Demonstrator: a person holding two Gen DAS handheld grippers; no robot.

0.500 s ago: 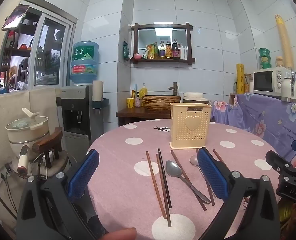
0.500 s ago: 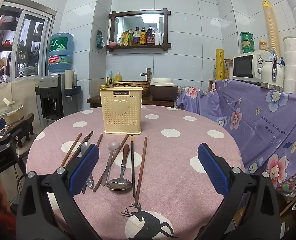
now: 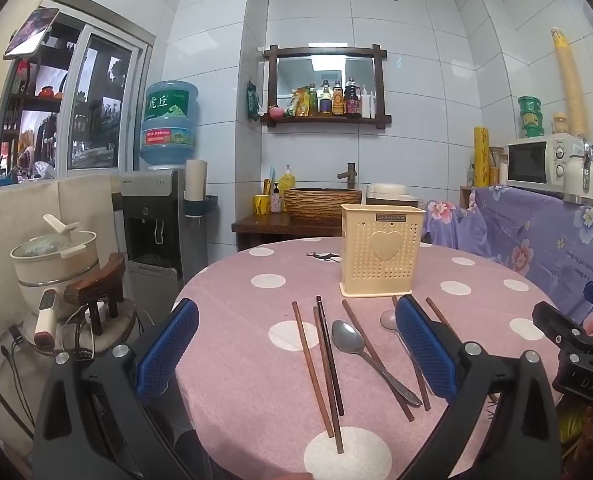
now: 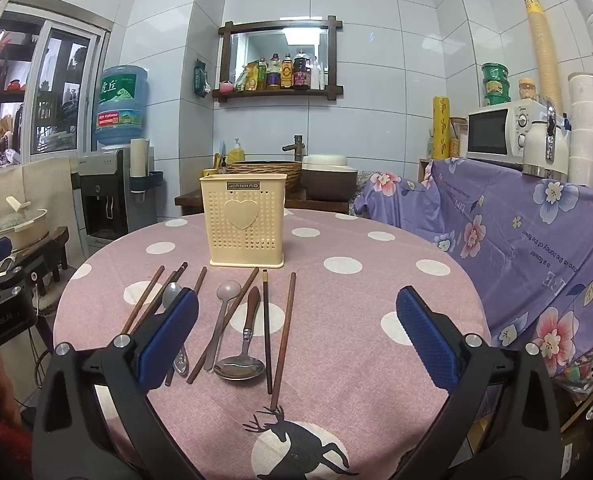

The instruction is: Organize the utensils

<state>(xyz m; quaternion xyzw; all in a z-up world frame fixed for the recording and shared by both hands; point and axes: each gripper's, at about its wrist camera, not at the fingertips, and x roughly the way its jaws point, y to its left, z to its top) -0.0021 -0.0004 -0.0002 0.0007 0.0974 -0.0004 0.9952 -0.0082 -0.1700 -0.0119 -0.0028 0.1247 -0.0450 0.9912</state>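
Observation:
A cream perforated utensil holder (image 3: pixel 381 255) with a heart on it stands upright on the round pink dotted table (image 3: pixel 256 344); it also shows in the right wrist view (image 4: pixel 245 220). Before it lie several brown chopsticks (image 3: pixel 310 364) (image 4: pixel 283 332) and metal spoons (image 3: pixel 350 340) (image 4: pixel 241 364), flat and loose. My left gripper (image 3: pixel 296 354) is open and empty, above the table's near left part. My right gripper (image 4: pixel 296 338) is open and empty, above the near edge, with utensils between and left of its fingers.
A water dispenser (image 3: pixel 156 216) and a pot on a stool (image 3: pixel 56 256) stand left of the table. A bench under purple flowered cloth (image 4: pixel 516 240) with a microwave (image 4: pixel 500 132) runs along the right. A wooden counter with a basin (image 4: pixel 268 172) is behind.
Both views have barely shifted; the utensils and holder lie as before and both grippers stay open.

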